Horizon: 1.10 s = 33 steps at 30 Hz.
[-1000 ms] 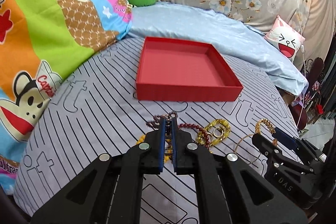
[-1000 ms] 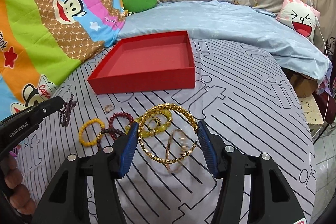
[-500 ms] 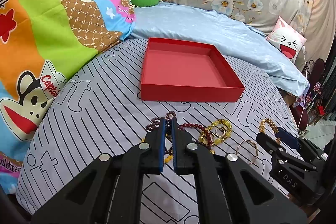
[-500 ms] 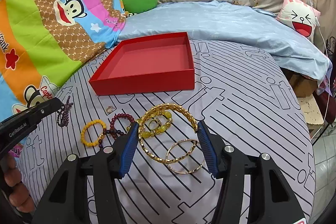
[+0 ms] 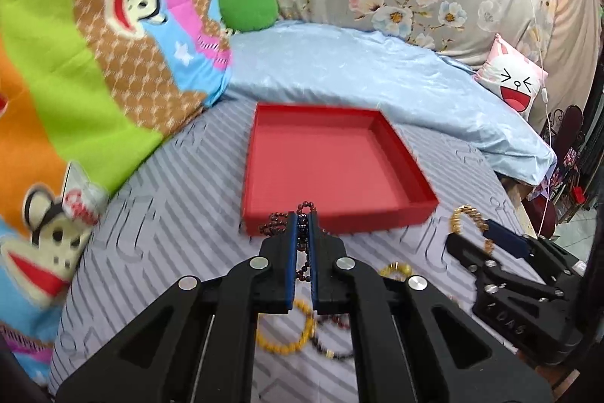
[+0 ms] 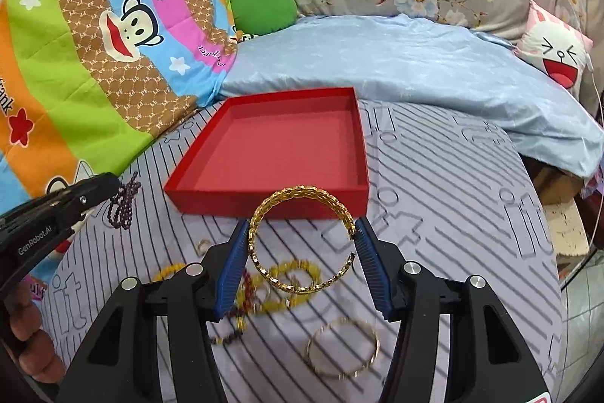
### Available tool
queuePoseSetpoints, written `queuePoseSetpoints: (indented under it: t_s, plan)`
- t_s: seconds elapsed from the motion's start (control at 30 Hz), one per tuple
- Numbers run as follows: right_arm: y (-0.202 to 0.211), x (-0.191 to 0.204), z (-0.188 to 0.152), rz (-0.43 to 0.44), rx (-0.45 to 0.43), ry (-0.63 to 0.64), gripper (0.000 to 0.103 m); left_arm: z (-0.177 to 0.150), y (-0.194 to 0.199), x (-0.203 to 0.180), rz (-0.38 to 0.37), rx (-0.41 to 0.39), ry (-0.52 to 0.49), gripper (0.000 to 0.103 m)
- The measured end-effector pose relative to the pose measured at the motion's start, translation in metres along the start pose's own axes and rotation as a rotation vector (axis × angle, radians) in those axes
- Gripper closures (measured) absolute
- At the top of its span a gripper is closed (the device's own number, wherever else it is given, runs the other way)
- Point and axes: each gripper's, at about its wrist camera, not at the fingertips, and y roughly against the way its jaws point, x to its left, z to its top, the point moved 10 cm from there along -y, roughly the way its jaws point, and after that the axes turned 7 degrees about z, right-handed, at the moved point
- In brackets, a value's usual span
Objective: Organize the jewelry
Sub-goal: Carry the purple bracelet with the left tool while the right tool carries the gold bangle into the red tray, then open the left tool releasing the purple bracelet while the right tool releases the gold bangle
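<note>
Centrally in the left wrist view, the left tool [image 5: 302,218] is clenched on a dark beaded bracelet [image 5: 302,244], whose loops dangle between and beside its blue pads, just before the near wall of the red tray [image 5: 339,218]. Lower centre of the right wrist view, the right tool [image 6: 302,233] grips a wide gold cuff bangle [image 6: 302,237] across its width, lifted off the striped bed sheet [image 6: 453,214]. Below it lie a thin gold bangle [image 6: 341,348] and yellow bead bracelets [image 6: 298,269] on the sheet.
</note>
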Motion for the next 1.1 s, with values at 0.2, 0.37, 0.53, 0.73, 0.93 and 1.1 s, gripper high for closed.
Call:
queuePoseSetpoints:
  t_s: [0.2,0.37,0.53,0.73,0.93,1.1]
  plan:
    - [-0.04,-0.011,0.048,0.019,0.008,-0.004,0.049,0.058,-0.035,-0.014,-0.029,-0.032,-0.032,0.098]
    - [-0.083,-0.021,0.094,0.02,0.017,-0.015,0.049,0.1,-0.082,-0.018,-0.024,-0.025,-0.043,0.098]
    - [-0.124,-0.023,0.12,0.003,0.034,0.015,0.049,0.123,-0.124,-0.02,-0.008,-0.015,-0.049,0.098]
    - [-0.172,-0.031,0.125,0.002,0.097,0.008,0.048,0.129,-0.171,-0.021,0.003,0.029,-0.063,0.098]
    - [-0.2,-0.037,0.127,-0.015,0.133,0.015,0.048,0.126,-0.206,-0.022,0.02,0.067,-0.07,0.098]
    - [-0.21,-0.034,0.128,-0.015,0.141,0.027,0.048,0.124,-0.222,-0.021,0.055,0.079,-0.083,0.097]
